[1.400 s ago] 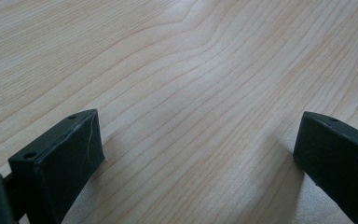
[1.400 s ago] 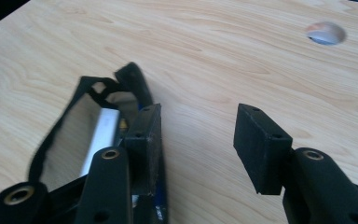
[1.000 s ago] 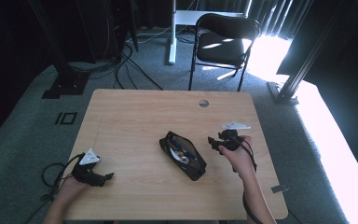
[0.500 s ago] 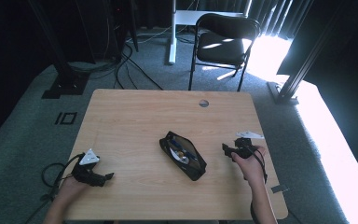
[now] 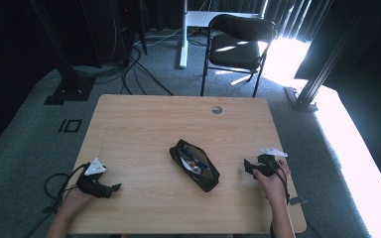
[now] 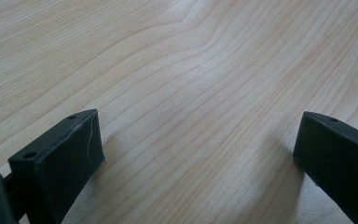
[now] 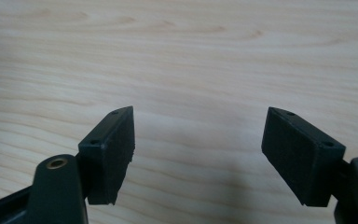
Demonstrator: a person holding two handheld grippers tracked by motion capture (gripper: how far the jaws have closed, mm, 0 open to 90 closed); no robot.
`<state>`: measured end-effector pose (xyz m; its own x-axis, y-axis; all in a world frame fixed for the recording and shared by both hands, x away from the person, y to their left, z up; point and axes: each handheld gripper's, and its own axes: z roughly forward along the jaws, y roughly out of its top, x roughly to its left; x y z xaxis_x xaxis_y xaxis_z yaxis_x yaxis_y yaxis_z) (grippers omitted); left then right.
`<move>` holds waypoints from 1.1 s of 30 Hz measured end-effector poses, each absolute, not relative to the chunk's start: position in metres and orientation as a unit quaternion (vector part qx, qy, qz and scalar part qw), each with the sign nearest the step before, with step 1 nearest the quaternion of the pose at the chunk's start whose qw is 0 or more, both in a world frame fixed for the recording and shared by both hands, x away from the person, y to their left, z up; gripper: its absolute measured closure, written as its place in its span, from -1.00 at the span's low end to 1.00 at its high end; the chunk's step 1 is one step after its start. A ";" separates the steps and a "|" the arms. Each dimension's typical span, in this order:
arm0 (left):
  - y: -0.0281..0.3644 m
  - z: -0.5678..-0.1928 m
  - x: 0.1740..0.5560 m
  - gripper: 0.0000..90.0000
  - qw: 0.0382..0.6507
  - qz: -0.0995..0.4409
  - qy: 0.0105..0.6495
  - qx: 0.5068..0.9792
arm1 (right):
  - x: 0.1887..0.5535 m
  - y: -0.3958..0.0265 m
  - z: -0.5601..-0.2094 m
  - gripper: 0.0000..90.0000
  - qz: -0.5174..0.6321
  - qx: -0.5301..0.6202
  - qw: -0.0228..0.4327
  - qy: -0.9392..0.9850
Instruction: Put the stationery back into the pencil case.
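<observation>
A black zip pouch (image 5: 194, 164) lies open on the wooden table (image 5: 144, 124), with pens and small items inside. My right gripper (image 5: 247, 166) rests low at the table's right side, a short way right of the pouch. Its jaws have just been opening and stand wide apart over bare wood, nothing between its pads (image 7: 114, 154). My left gripper (image 5: 115, 187) sits near the front left corner, far from the pouch. Its jaws are wide open too, with only wood grain between the pads (image 6: 70, 158).
A round cable hole (image 5: 217, 109) marks the table's far edge. A black folding chair (image 5: 238, 47) and a white table leg (image 5: 182, 34) stand behind the table. Cables run across the grey carpet at the left. Bright sunlight falls on the floor at the right.
My right gripper has moved away from the pouch toward the right front of the table and come lower. The left gripper has kept still.
</observation>
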<state>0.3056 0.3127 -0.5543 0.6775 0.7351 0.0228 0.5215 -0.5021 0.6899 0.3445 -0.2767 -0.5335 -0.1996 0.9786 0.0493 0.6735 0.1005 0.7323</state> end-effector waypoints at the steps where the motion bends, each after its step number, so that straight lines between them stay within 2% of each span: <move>1: 0.313 -0.554 0.306 -0.97 0.336 0.159 0.369 0.852 | 0.344 -0.277 -0.533 -0.46 0.324 0.587 0.235 0.703; 4: 0.313 -0.554 0.306 -0.97 0.337 0.159 0.369 0.852 | 0.340 -0.280 -0.540 -0.59 0.321 0.598 0.242 0.694; 7: 0.313 -0.554 0.306 -0.97 0.335 0.159 0.367 0.853 | 0.336 -0.284 -0.543 -0.62 0.325 0.606 0.245 0.683; 13: 0.313 -0.554 0.306 -0.97 0.335 0.159 0.367 0.853 | 0.328 -0.290 -0.551 -0.63 0.297 0.620 0.246 0.684; 25: 0.313 -0.554 0.306 -0.97 0.335 0.159 0.367 0.853 | 0.315 -0.299 -0.557 -0.68 0.295 0.649 0.277 0.645; 33: 0.313 -0.554 0.306 -0.96 0.335 0.159 0.367 0.853 | 0.313 -0.298 -0.561 -0.70 0.291 0.651 0.276 0.645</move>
<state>0.3057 0.3129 -0.5542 0.6793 0.7334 0.0254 0.5199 -0.5055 0.6887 0.3127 -0.2978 -0.5611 -0.0004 0.9997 0.0225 0.6789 -0.0162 0.7341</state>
